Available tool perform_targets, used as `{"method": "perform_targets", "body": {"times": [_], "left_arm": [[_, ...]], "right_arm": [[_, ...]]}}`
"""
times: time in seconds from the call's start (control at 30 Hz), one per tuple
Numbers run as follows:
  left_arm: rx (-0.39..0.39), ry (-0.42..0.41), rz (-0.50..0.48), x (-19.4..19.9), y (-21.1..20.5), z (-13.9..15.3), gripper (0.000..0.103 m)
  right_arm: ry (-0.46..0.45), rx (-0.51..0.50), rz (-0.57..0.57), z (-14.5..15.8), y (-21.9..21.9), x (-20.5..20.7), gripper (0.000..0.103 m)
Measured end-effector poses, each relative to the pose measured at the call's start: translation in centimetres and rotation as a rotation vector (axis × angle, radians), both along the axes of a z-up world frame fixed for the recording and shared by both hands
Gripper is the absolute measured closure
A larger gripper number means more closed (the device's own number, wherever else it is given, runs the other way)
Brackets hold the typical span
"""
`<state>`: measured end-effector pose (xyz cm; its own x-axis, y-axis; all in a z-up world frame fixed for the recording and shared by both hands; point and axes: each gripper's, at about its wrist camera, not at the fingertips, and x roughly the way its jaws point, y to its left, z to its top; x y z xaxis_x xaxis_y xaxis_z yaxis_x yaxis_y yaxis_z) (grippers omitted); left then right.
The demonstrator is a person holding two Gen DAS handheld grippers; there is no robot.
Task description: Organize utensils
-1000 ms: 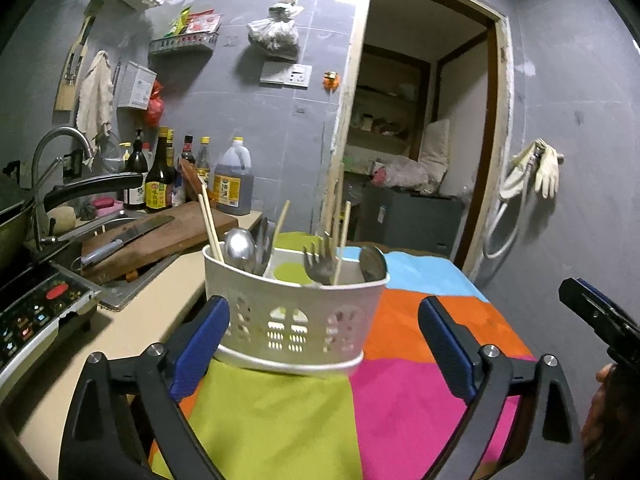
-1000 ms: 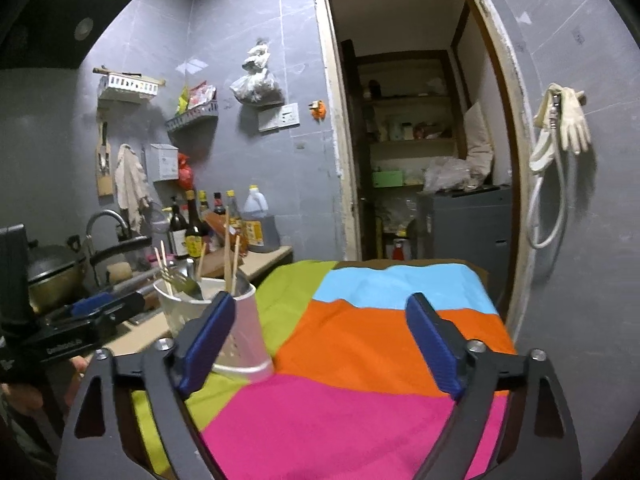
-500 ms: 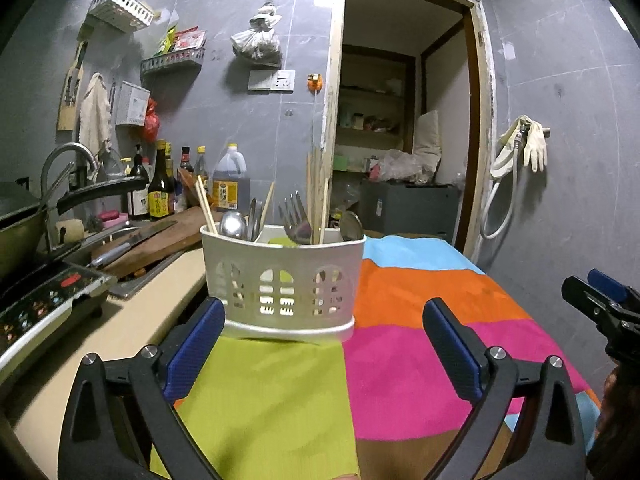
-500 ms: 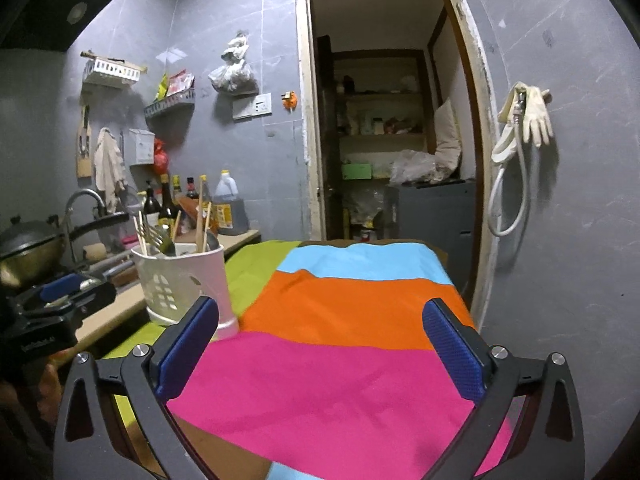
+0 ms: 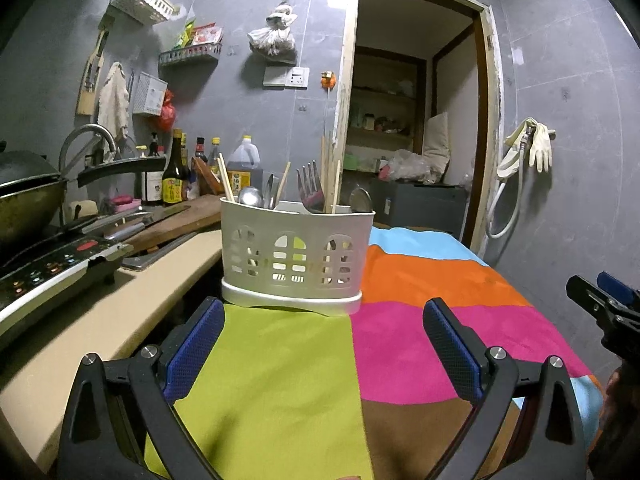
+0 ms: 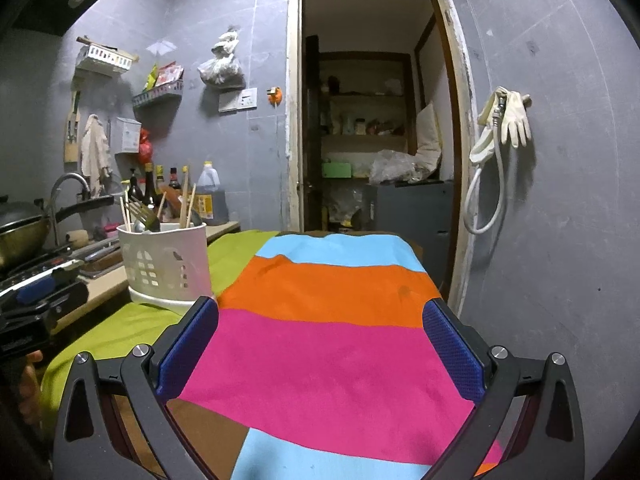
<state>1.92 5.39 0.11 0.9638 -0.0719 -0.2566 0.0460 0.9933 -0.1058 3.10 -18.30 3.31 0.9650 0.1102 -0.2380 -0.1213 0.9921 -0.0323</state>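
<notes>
My left claw [image 5: 318, 354] stands wide open with nothing between its blue pads, and it points straight at the white plastic utensil caddy [image 5: 297, 258] that stands just beyond the fingertips on the green stripe of the striped cloth [image 5: 416, 332] covering the table. My right claw [image 6: 320, 354] is equally empty; its jaws have just been opening and are now spread as far as they go, with only the pink stripe under them. From that side the caddy sits to the near left, clear of the claw.

The caddy holds forks [image 5: 310, 192], spoons [image 5: 250, 197] and several wooden chopsticks [image 5: 226, 178], all upright and leaning loosely against its rim. I judge the metal pieces to be stiff, smooth and slippery, so I would pinch one at the handle or neck just above the rim, square across its flat faces. The chopsticks look light and thin and likely to roll or twist in the pads, so a grip low on the exposed shaft seems safest. The caddy itself looks light and perforated, resting in a drip tray; tugging a utensil sideways could tip or slide it on the soft cloth, so lifting straight up seems wise.
</notes>
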Motion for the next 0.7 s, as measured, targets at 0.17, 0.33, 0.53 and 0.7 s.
{"method": "perform_targets", "body": {"times": [0.17,0.33,0.53,0.7], "left_arm": [[-0.001,0.002,0.016,-0.30,0.16,-0.36,0.005],[-0.003,0.004,0.021,-0.32,0.25,-0.48,0.005],[-0.001,0.002,0.021,-0.32,0.18,-0.47,0.005],[-0.006,0.004,0.019,-0.30,0.19,-0.44,0.005]], "right_arm": [[0.000,0.005,-0.013,-0.43,-0.24,-0.15,0.000],[0.002,0.003,-0.013,-0.50,-0.17,-0.04,0.000],[0.001,0.001,-0.012,-0.66,-0.13,-0.08,0.000],[0.002,0.000,-0.012,-0.70,-0.11,-0.06,0.000]]}}
